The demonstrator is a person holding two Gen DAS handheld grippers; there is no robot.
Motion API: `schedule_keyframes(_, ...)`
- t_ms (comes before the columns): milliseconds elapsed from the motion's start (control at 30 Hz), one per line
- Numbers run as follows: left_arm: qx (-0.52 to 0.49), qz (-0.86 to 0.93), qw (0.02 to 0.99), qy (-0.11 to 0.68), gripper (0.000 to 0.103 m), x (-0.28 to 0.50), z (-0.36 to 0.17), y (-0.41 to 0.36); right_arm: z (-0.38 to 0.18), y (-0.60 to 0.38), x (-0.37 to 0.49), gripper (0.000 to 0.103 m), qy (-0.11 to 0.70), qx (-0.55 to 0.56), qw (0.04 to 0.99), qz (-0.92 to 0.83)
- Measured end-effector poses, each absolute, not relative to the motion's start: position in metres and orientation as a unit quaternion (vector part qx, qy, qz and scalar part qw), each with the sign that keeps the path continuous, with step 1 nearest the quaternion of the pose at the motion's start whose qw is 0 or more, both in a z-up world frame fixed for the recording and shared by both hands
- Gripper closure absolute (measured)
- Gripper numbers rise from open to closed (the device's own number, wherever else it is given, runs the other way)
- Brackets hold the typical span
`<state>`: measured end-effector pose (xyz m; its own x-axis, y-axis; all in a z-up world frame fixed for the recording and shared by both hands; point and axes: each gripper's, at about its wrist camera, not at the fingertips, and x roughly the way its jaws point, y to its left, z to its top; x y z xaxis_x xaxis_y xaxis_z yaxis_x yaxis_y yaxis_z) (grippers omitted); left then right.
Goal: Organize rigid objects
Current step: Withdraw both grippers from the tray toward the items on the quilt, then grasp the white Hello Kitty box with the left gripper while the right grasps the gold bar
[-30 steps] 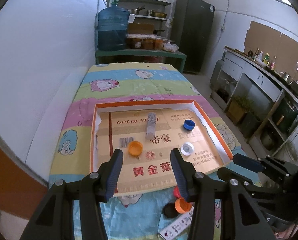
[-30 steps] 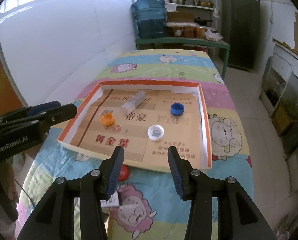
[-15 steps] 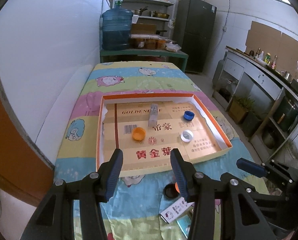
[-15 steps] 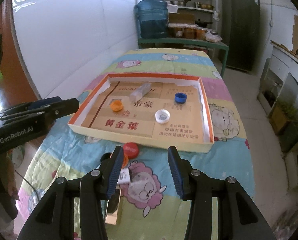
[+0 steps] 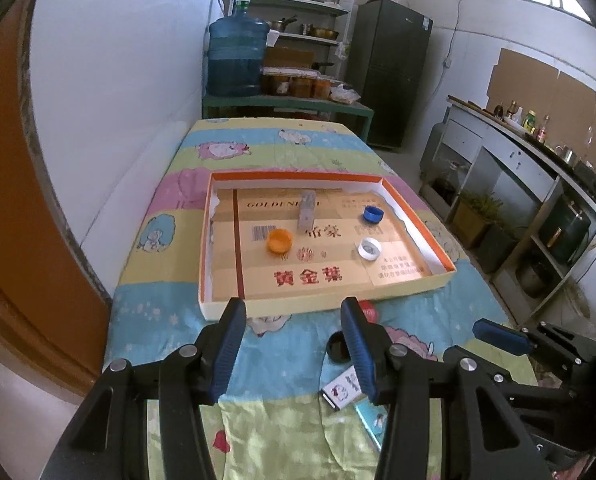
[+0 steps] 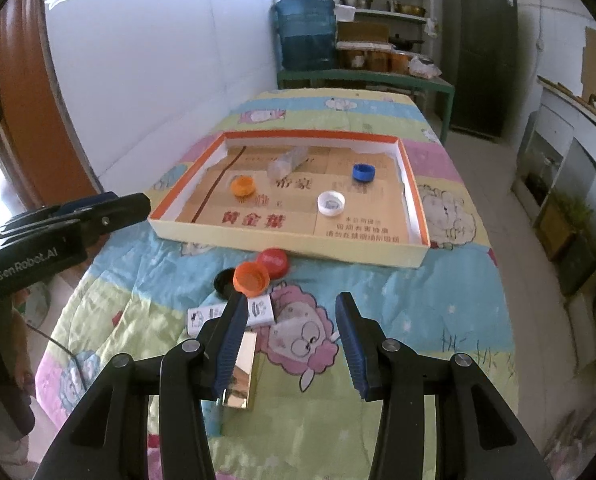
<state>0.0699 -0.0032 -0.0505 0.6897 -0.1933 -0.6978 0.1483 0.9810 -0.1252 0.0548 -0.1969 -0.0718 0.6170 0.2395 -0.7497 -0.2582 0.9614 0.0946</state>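
Our right gripper (image 6: 288,340) and left gripper (image 5: 294,344) hover spread and empty above the counter (image 6: 417,300); an orange bottle cap (image 6: 251,277) lies just beyond the right gripper's left finger.

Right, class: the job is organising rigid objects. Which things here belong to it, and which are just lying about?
Belong to the job:
shallow orange-rimmed cardboard tray
orange, blue and white plastic caps inside the tray
clear plastic block
red, orange and black caps on the cloth
small white carton
gold box

Just lying about:
blue water jug
dark fridge
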Motion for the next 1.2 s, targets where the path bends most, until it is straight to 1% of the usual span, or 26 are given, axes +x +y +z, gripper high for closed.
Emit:
schedule_keyframes(433,-0.043,-0.102,0.911,0.397,0.054,0.055,-0.073,0.000,-0.102,-0.179,0.037,0.056,0.441,-0.029,0.885,0.145)
schedule_keyframes(833,-0.045,-0.121,0.900,0.417,0.054,0.054,-0.093,-0.002,-0.122,-0.168,0.040,0.057,0.459,-0.030,0.875,0.154)
schedule_keyframes(967,-0.044,-0.125,0.898,0.420,0.054,0.055,-0.096,-0.003,-0.127,-0.166,0.044,0.071,0.463,-0.033,0.872,0.155)
schedule_keyframes(1200,-0.044,-0.135,0.894,0.425,0.054,0.058,-0.101,-0.005,-0.135,-0.158,0.047,0.084,0.471,-0.047,0.866,0.161)
